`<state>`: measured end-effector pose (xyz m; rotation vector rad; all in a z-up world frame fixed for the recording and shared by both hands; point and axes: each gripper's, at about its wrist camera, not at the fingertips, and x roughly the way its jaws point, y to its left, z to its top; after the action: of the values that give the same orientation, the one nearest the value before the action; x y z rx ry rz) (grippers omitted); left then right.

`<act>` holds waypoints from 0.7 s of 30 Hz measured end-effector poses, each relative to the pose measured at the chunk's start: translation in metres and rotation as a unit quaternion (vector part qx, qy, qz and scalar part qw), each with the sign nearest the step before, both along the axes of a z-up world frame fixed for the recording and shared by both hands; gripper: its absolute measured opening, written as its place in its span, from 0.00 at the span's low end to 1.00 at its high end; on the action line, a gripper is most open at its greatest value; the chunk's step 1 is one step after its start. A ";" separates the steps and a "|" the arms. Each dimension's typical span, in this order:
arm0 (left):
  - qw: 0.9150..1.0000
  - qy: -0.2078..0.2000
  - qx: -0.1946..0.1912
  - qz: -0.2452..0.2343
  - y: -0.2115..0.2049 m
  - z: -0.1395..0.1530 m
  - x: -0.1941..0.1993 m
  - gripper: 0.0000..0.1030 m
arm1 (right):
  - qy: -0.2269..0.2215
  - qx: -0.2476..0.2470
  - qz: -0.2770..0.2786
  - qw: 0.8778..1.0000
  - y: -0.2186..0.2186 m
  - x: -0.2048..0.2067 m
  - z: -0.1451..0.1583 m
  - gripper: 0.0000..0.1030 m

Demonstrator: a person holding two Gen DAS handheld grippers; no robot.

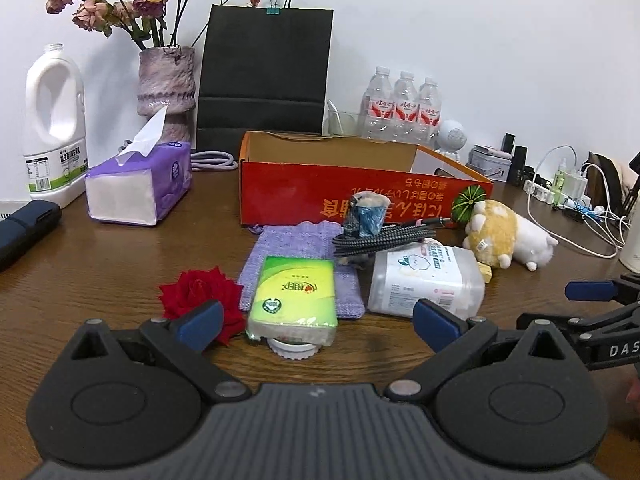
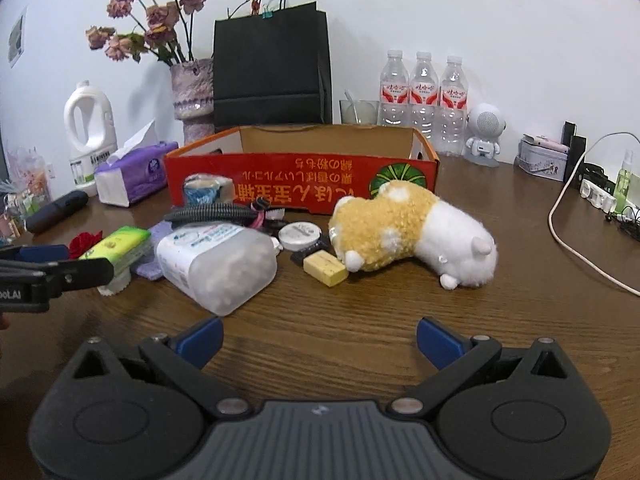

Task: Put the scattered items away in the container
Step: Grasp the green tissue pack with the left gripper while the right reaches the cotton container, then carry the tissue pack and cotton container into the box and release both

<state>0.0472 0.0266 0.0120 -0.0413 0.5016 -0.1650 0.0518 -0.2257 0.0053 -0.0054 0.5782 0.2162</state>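
Observation:
An open red cardboard box (image 1: 320, 196) (image 2: 280, 184) stands across the middle of the wooden table. In front of it lie a green tissue pack (image 1: 294, 298) (image 2: 116, 249), a red fabric rose (image 1: 200, 294) (image 2: 82, 242), a lilac pouch (image 1: 298, 248), a coiled black cable (image 1: 384, 238) (image 2: 212, 213), a clear cotton-swab tub (image 1: 424, 284) (image 2: 216, 266), a yellow eraser (image 2: 325, 268), a white lid (image 2: 300, 236) and a plush toy (image 1: 508, 236) (image 2: 412, 236). My left gripper (image 1: 318, 322) is open just short of the tissue pack. My right gripper (image 2: 318, 338) is open over bare wood, short of the tub and plush.
Along the wall stand a white jug (image 1: 54, 128), a purple tissue box (image 1: 140, 184), a vase of dried roses (image 1: 166, 88), a black paper bag (image 1: 264, 76), three water bottles (image 1: 402, 106) and a small white robot figure (image 2: 484, 134). White cables (image 2: 576, 236) and a power strip lie at right.

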 end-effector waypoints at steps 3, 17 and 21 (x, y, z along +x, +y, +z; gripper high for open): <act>1.000 -0.004 0.008 -0.005 -0.002 0.001 0.005 1.00 | -0.008 0.002 0.019 1.000 0.007 0.003 0.002 1.00; 0.998 0.062 0.014 -0.018 0.001 -0.004 0.046 0.48 | -0.013 -0.043 0.134 0.990 0.066 0.064 0.003 1.00; 0.998 0.059 0.014 -0.016 0.002 -0.006 0.045 0.45 | 0.001 -0.024 0.139 0.990 0.068 0.074 0.001 0.85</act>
<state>0.0919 0.0286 0.0061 -0.0162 0.6217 -0.1878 0.1254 -0.1574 0.0065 -0.1329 0.5846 0.4730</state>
